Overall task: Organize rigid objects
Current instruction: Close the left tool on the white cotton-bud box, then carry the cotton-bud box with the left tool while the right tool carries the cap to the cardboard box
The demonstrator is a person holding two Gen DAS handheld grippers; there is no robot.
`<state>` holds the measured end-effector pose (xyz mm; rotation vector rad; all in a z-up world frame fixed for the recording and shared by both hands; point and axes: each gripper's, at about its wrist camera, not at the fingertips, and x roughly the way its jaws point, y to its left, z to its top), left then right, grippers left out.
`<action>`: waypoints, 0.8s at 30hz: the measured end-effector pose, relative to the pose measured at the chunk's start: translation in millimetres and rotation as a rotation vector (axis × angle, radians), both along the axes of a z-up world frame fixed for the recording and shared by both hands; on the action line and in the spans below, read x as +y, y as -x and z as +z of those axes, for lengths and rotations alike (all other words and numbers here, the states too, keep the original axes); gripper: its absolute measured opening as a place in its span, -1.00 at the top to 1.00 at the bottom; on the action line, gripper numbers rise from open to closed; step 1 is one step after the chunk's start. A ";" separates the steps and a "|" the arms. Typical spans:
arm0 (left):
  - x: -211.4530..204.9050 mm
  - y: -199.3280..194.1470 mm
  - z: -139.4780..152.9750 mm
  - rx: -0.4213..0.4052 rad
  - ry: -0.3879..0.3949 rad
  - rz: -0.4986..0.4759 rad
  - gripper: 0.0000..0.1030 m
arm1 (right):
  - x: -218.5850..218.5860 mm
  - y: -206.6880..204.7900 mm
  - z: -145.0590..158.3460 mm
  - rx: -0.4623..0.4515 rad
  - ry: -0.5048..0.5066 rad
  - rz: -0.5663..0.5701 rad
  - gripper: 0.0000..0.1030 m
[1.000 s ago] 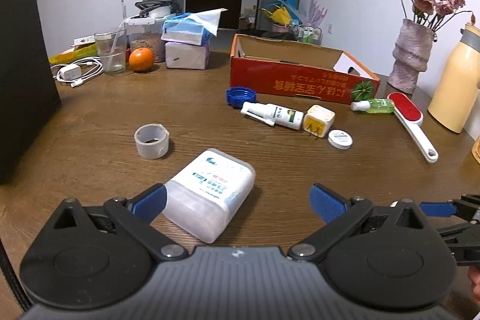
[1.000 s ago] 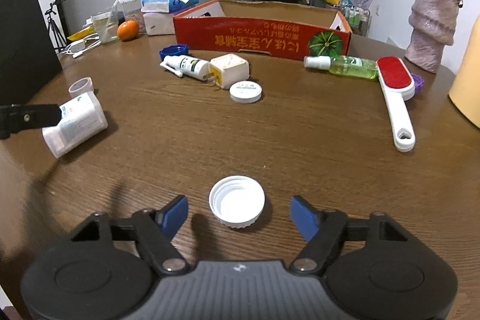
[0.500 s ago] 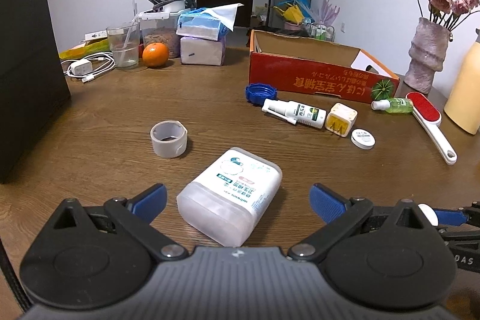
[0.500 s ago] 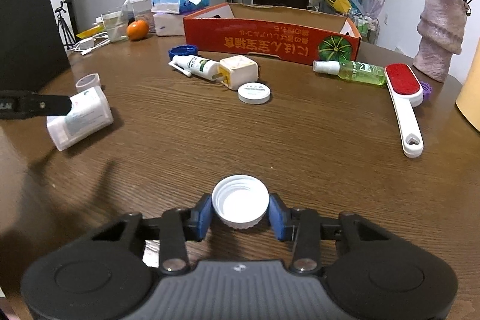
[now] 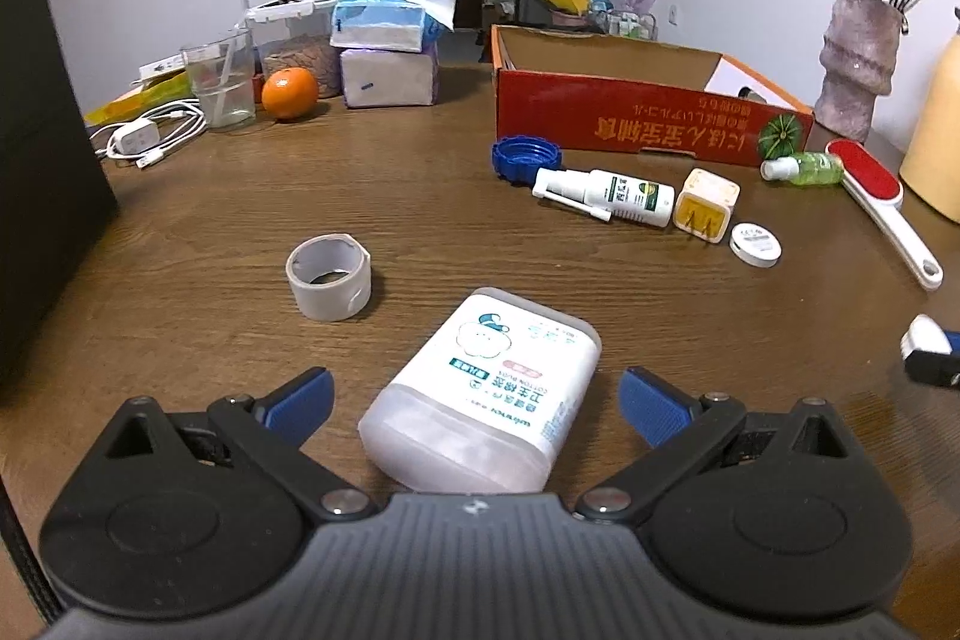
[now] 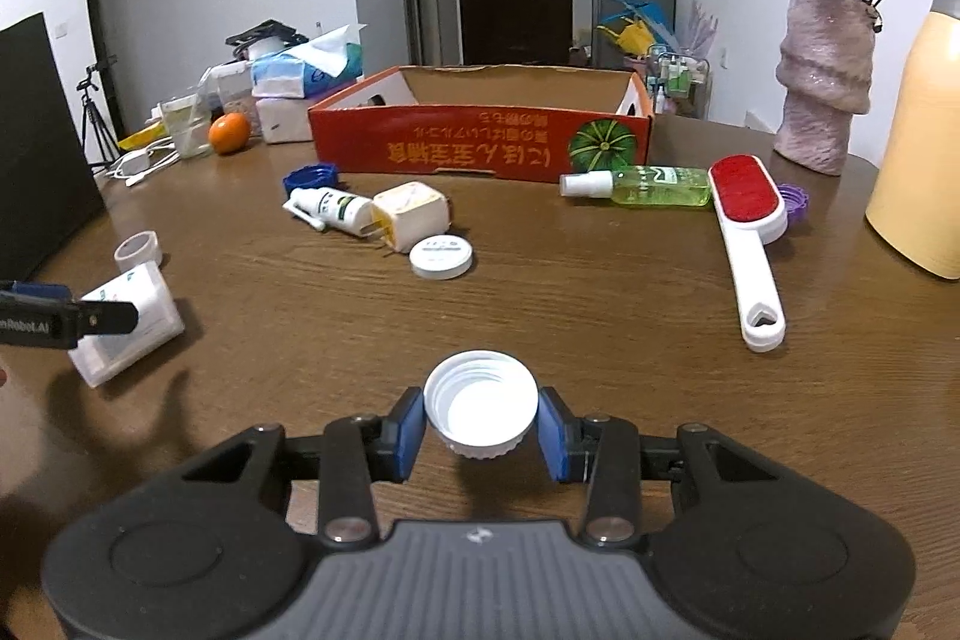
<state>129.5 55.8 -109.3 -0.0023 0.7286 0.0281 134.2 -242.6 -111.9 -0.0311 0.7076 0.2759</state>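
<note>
My right gripper [image 6: 480, 427] is shut on a white bottle cap [image 6: 480, 403] and holds it a little above the wooden table [image 6: 600, 316]. My left gripper [image 5: 477, 397] is open around a white cotton swab box [image 5: 486, 379] that lies on its side between the fingers, which do not touch it. The box also shows in the right wrist view [image 6: 129, 331]. The red cardboard box [image 6: 480, 136] stands open at the back of the table. In front of it lie a spray bottle [image 6: 327, 208], a yellowish plug [image 6: 411, 217], a round white tin [image 6: 441, 256] and a blue cap [image 6: 309, 175].
A grey tape roll [image 5: 328, 277] sits left of the swab box. A green bottle [image 6: 648, 178], a red lint brush [image 6: 747, 232], a purple cap [image 6: 795, 202], a vase [image 6: 822, 76] and a yellow flask [image 6: 918, 130] are at the right. An orange [image 5: 290, 93], glass [image 5: 221, 85], tissue packs [image 5: 387, 52] and charger [image 5: 144, 136] stand back left.
My right gripper closed on the white cap and lifted it off the table. My left gripper shifted left so the swab box now sits centred between its open fingers.
</note>
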 end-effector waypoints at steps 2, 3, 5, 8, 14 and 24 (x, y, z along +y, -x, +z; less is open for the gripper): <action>0.2 -5.2 -3.2 0.003 -0.008 -0.008 -1.00 | -1.3 -0.4 1.6 -0.007 -0.002 -0.004 0.24; -0.1 -7.3 -4.5 0.004 -0.011 -0.018 -1.00 | -1.8 -0.3 2.3 -0.011 -0.004 -0.005 0.24; -0.6 -12.2 -7.7 0.009 -0.023 -0.032 -1.00 | -2.4 -1.0 3.7 -0.016 -0.008 -0.007 0.24; -0.7 -18.7 -13.2 0.021 -0.030 -0.040 -1.00 | -3.3 -3.1 4.6 -0.019 -0.013 -0.013 0.24; 3.3 -23.6 -20.4 0.039 -0.011 -0.040 -0.94 | -8.6 -6.8 6.5 -0.028 -0.024 -0.030 0.24; 1.2 -27.7 -18.0 0.037 0.044 -0.058 -0.28 | -14.0 -12.7 8.8 -0.041 -0.040 -0.041 0.24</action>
